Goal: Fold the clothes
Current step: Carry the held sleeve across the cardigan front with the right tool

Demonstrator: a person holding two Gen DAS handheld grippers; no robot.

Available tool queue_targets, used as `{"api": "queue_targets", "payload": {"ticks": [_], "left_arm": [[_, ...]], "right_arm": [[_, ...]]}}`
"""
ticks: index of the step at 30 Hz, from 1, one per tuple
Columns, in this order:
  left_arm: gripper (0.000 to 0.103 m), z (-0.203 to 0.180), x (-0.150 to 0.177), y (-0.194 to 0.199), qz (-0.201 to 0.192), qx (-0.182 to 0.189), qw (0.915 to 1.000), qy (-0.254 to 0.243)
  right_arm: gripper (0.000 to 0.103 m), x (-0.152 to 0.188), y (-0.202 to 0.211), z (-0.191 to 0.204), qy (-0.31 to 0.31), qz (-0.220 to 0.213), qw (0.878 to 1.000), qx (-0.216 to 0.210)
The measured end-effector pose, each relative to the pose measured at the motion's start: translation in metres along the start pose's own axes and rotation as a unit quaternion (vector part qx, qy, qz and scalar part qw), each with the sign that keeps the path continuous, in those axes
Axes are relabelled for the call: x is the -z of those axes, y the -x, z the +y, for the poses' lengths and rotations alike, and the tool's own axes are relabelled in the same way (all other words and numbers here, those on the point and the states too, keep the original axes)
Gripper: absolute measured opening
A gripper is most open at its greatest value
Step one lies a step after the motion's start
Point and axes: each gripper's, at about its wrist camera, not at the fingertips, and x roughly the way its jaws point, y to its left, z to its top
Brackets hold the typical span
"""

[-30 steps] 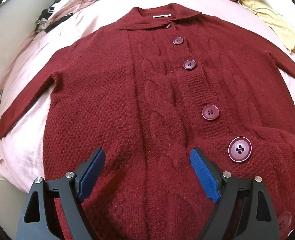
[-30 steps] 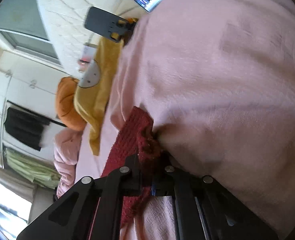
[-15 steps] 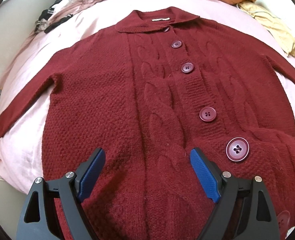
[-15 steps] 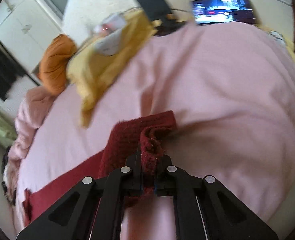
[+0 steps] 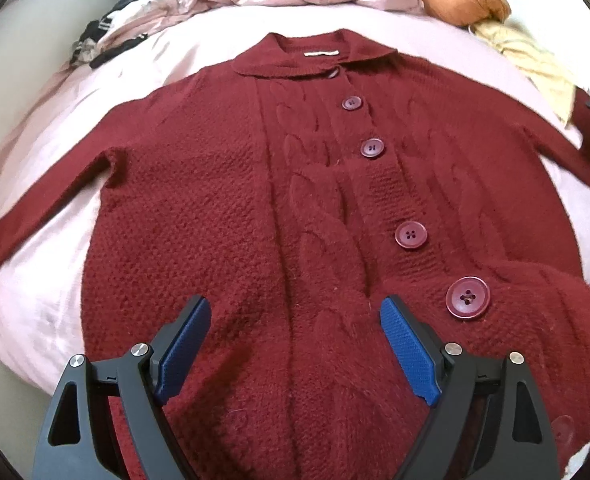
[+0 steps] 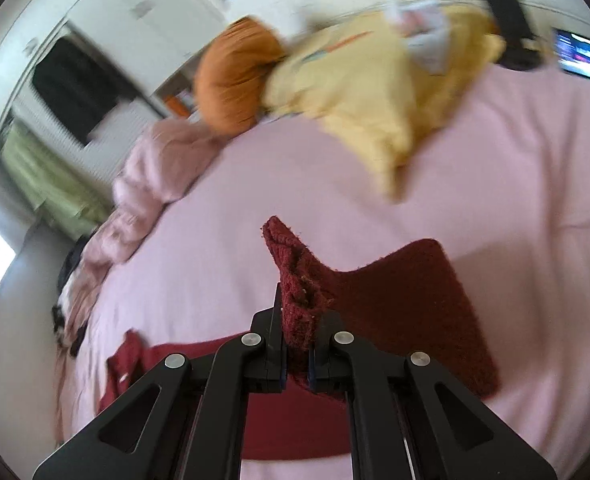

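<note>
The left gripper [image 5: 293, 344] hangs over the lower front of the cardigan [image 5: 223, 208], its blue pads [image 5: 409, 354] spread wide with only knit between them, gripping nothing. The cardigan lies face up and buttoned on the pink bed [image 5: 47, 292], collar away from the camera, both sleeves stretched outward. A large button [image 5: 467, 298] sits just right of the right pad, and the hem near it bunches into a raised fold.

The right gripper [image 6: 297, 334] has its jaws pressed together on the cuff [image 6: 295, 280], which stands up in a crumpled peak between them. The rest of that sleeve [image 6: 415, 300] drapes away to the right onto the bed.

Beyond the cuff lies open pink sheet. Farther off, a yellow garment [image 6: 375, 92] sprawls beside an orange cushion [image 6: 235, 76], and a rumpled pink duvet [image 6: 151, 168] is heaped along the far left edge. A lit screen [image 6: 583, 56] sits at the bed's far right corner. Dark clothes [image 5: 107, 44] lie beside the duvet in the left view.
</note>
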Motion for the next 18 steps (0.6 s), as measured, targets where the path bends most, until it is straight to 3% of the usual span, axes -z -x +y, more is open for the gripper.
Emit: {"api": "queue_targets", "payload": {"ticks": [5,12,18], "left_arm": [[0.087,0.004,0.005,0.004,-0.016,0.02,0.9997,0.007],[0.087,0.019,0.007,0.008,-0.034,0.078,0.9956,0.039],[0.087,0.042,0.015,0.021,-0.091,0.15,0.9809,0.085]], "right_arm": [[0.006,0.011,-0.026,0.086,0.04,0.013,0.999,-0.034],[0.006,0.039,-0.065,0.212,0.109,0.046,0.99,-0.076],[0.006,0.105,-0.102,0.324,0.176,0.109,0.97,-0.127]]}}
